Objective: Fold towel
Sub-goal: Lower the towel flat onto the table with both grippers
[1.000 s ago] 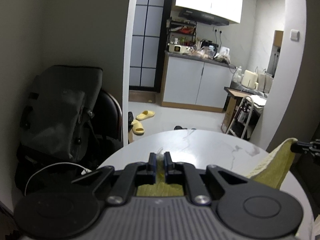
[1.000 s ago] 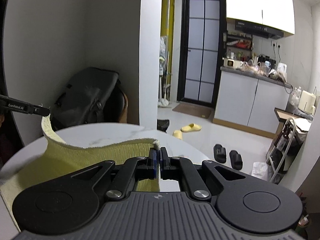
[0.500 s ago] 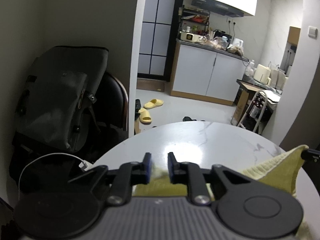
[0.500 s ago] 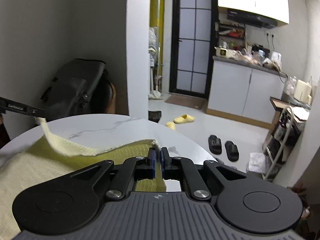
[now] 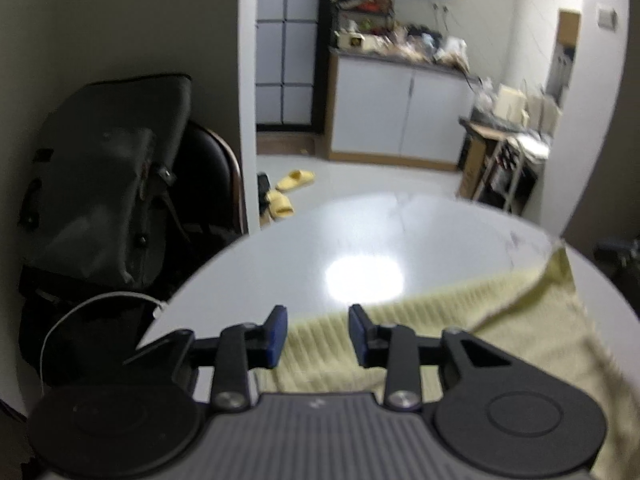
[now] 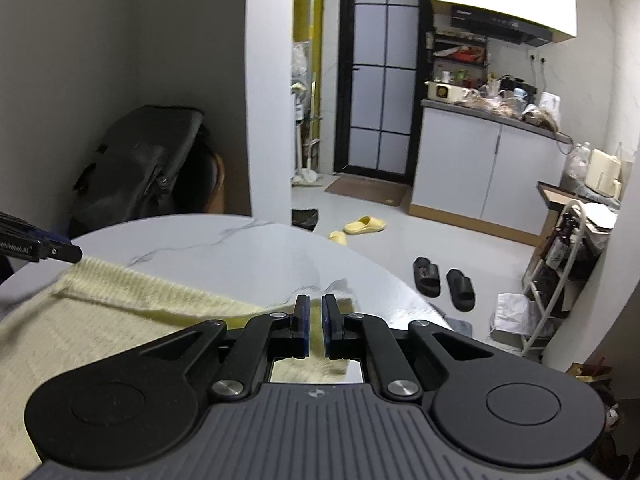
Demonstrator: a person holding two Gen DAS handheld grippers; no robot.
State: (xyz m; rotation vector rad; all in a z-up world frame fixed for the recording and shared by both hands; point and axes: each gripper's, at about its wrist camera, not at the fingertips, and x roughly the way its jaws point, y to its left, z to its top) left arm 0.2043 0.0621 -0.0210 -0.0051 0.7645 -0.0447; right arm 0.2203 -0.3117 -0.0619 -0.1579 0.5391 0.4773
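A pale yellow ribbed towel [image 5: 500, 320] lies folded over itself on the round white marble table [image 5: 360, 232]. My left gripper [image 5: 316, 326] hovers just over the towel's far edge. Its jaws are opening and its blue pads stand apart on either side of the cloth without pressing it. In the right wrist view the towel [image 6: 120, 300] stretches from the left gripper's tip [image 6: 66, 255] to my right gripper [image 6: 316, 320]. The right gripper's pads are shut on the towel's corner, low over the table [image 6: 224, 248]. The right gripper [image 5: 614, 250] appears as a dark blur at the table's right edge.
A black bag [image 5: 104, 184] rests on a dark chair [image 5: 216, 184] beyond the table's left rim, with a white cable [image 5: 100, 304] below it. Yellow slippers [image 6: 362, 226] and black slippers [image 6: 444, 280] lie on the floor. A white rack [image 6: 560, 280] stands at right.
The left jaws have parted and let go of the towel corner. Both grippers sank toward the table, and the raised towel edge came down to lie on the cloth beneath.
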